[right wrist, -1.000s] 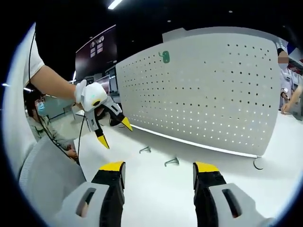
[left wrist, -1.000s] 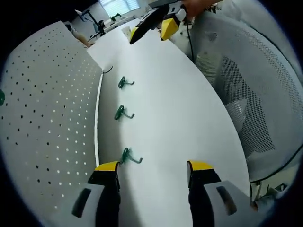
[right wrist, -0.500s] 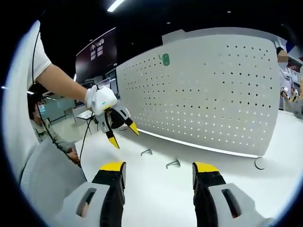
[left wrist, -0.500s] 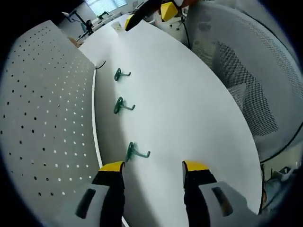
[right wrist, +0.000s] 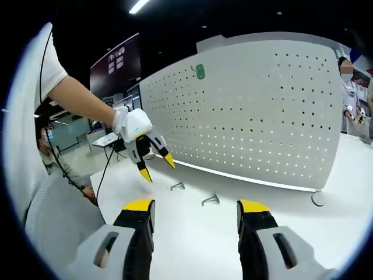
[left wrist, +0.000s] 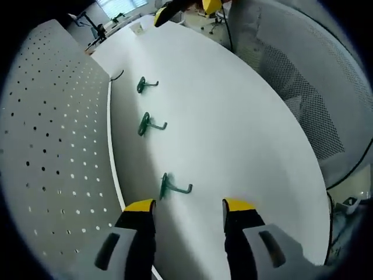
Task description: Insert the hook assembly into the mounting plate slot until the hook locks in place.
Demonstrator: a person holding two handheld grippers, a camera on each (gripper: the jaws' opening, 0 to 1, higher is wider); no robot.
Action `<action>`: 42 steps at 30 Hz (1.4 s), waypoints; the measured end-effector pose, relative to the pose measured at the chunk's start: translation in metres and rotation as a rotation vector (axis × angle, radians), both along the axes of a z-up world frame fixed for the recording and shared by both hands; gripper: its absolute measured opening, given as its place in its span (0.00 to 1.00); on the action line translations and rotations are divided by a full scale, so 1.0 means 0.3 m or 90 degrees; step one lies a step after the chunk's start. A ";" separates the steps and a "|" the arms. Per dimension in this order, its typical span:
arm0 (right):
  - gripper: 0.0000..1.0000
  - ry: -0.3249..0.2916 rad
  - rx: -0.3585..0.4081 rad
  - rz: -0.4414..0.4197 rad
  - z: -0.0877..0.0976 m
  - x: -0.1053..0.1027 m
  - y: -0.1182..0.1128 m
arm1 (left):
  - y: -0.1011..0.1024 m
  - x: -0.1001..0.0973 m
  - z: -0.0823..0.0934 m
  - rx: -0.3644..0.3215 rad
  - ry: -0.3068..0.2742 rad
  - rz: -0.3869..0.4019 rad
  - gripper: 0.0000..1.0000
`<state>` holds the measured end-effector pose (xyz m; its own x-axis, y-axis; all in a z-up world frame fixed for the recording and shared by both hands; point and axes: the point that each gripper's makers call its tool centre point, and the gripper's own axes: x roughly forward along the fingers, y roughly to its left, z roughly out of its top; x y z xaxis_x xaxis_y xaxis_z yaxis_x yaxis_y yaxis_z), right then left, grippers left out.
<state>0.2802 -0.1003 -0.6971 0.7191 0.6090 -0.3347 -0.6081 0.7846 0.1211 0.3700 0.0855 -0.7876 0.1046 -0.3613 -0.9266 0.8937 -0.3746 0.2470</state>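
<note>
The step in hand looks like the approach to pick a green hook off the white surface (left wrist: 233,134). 3 hooks lie in a row along the foot of the perforated mounting plate (left wrist: 52,146). The nearest hook (left wrist: 172,186) sits just ahead of the left hand-held gripper (left wrist: 189,209), a little toward the plate side of its jaws. The middle hook (left wrist: 148,123) and the far hook (left wrist: 144,85) lie further along the plate's foot, each well apart from the next.

To do this well, I judge the left hand-held gripper should centre its gap over the nearest hook's straight shank, then close low against the surface so the hook does not skid. Gripping the shank and leaving the bent end free would let that end enter a plate hole. The plate stands upright and near, so the wrist needs room to turn without knocking it.

The left hand-held gripper has its jaws spread wide and holds nothing; the hook lies just beyond the tips, not touching them. The right hand-held gripper (right wrist: 195,213) is likewise spread wide and empty, hovering above the surface and facing the plate. In the right gripper view 1 green hook (right wrist: 198,72) already hangs high on the plate.
</note>
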 end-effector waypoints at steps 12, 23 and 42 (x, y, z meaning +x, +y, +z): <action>0.56 -0.003 -0.007 0.008 -0.001 -0.007 0.007 | -0.021 0.055 -0.034 0.023 -0.001 -0.030 0.40; 0.55 -0.005 0.001 -0.007 0.009 -0.005 -0.008 | -0.046 0.088 -0.077 0.040 -0.006 -0.029 0.32; 0.53 0.001 0.006 -0.013 0.011 -0.005 -0.016 | -0.060 0.081 -0.112 0.049 0.031 -0.031 0.21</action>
<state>0.2787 -0.1051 -0.6938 0.7308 0.5976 -0.3298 -0.5918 0.7955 0.1301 0.3944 0.0674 -0.8213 0.0422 -0.2920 -0.9555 0.8845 -0.4339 0.1717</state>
